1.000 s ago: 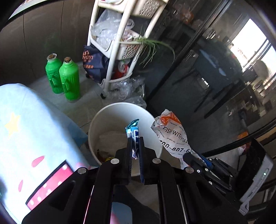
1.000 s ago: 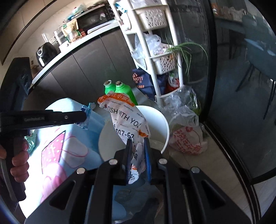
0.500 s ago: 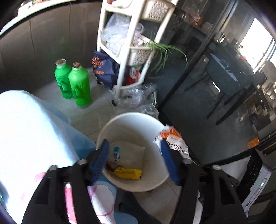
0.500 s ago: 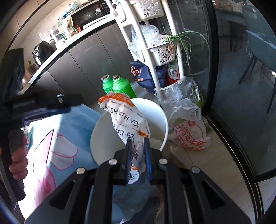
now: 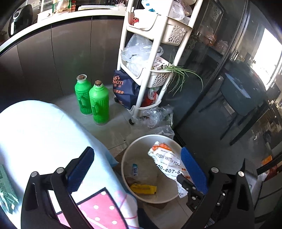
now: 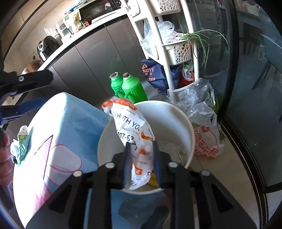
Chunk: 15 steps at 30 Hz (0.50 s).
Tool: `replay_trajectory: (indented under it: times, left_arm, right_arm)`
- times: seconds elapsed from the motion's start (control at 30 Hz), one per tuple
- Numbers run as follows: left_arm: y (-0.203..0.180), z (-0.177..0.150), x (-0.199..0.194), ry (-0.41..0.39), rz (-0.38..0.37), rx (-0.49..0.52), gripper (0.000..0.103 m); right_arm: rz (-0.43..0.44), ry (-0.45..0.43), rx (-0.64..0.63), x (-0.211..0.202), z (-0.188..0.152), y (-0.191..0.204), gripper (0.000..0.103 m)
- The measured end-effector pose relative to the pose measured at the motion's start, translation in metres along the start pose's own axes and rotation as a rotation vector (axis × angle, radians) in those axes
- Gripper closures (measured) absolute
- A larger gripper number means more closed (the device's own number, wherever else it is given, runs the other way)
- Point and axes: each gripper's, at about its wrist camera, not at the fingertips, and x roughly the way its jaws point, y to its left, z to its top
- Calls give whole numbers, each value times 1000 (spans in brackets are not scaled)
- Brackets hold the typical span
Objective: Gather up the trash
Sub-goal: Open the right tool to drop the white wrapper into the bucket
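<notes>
Home kitchen: countertop (image 6: 98, 26) with microwave (image 6: 98, 9) (air fryer (image 6: 46, 47) too).

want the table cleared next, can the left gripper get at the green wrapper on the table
Probably yes: the left gripper is open and empty, and the green wrapper lies uncovered on the tablecloth beside it.

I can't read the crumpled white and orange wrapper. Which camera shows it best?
The right wrist view: the wrapper fills the centre over the bin, print facing the lens, its lower end between the opening fingers. The left wrist view shows the wrapper smaller, partly behind a blue finger.
</notes>
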Motion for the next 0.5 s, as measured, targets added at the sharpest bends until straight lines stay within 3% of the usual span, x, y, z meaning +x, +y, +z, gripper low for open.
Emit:
replay_trajectory:
  times: [0.03, 0.1, 0.4, 0.5]
  left_arm:
    - [2, 0, -1, -2, 4, 1, 8]
    - [4, 0, -2, -7, 8, 3, 8]
    - [12, -1, -7, -10, 15, -8, 8]
    - [12, -3, -18, -16, 16, -5, 8]
  right_arm:
    - [-14, 3, -14, 3, 0, 3, 66]
    - [-51, -6, -51, 4, -4, 7, 33]
    - [-50, -4, -96, -7, -12, 15, 7]
    - [-34, -12, -82, -16, -9, 19, 3]
